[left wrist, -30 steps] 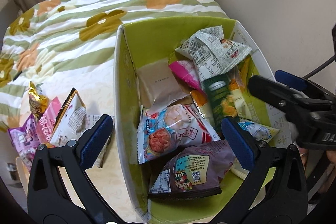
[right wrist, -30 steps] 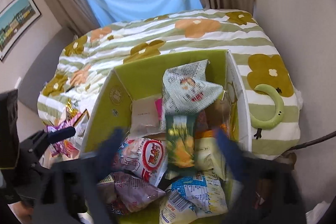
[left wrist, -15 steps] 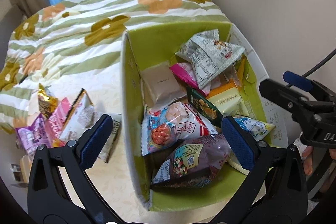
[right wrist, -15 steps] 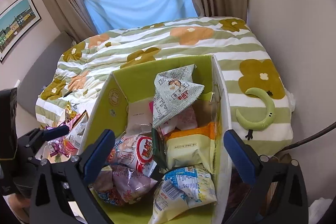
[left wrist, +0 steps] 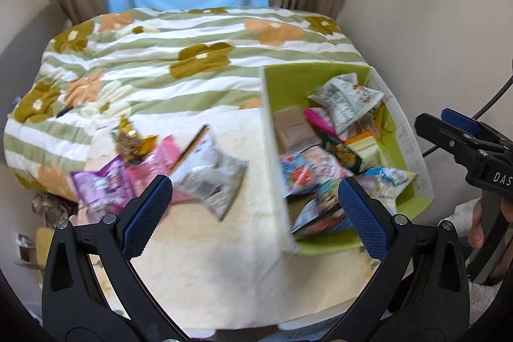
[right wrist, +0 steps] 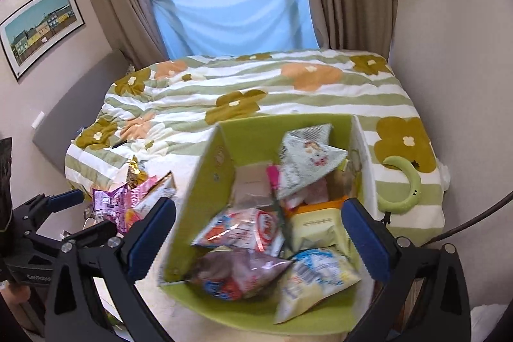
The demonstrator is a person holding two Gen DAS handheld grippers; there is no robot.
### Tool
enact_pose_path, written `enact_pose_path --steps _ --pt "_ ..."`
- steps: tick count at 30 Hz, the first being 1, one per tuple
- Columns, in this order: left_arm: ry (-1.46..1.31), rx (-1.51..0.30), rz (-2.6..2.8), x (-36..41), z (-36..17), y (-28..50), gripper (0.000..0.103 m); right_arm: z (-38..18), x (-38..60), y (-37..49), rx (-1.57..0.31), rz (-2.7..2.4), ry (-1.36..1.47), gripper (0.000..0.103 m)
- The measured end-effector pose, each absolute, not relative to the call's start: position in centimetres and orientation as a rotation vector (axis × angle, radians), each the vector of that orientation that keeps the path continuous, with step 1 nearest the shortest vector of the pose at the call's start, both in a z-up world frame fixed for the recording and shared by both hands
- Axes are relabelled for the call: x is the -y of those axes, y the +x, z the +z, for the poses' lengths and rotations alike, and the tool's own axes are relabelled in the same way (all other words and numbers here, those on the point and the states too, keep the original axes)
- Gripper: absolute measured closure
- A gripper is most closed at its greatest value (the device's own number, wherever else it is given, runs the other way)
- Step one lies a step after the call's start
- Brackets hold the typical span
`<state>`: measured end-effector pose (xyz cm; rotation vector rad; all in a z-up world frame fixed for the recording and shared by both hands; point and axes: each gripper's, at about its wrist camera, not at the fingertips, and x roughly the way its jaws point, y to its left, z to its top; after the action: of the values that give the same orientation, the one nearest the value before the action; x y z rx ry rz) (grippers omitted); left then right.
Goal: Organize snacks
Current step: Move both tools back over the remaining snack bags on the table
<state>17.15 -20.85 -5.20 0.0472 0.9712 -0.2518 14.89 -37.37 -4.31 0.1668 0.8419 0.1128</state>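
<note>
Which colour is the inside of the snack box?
Lime green; the right wrist view shows the inside of the box best.

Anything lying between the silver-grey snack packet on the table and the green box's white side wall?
Nothing: in the left wrist view, only bare cream tabletop separates the silver-grey snack packet from the green cardboard box. That view is motion-blurred.
</note>
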Motion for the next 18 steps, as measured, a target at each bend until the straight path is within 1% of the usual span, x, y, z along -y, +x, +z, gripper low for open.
enact_pose_path --steps 10,18 --pt "0.022 -0.978 -0.222 8.1 -5.2 14.6 0.001 -3.6 25.8 12.3 -0.795 0.113 0.139 0.0" --pt "0.021 -1.016 -0.227 -0.6 -7.5 15.9 0.001 -6.5 17.5 12.4 -0.823 0.075 0.218 0.0"
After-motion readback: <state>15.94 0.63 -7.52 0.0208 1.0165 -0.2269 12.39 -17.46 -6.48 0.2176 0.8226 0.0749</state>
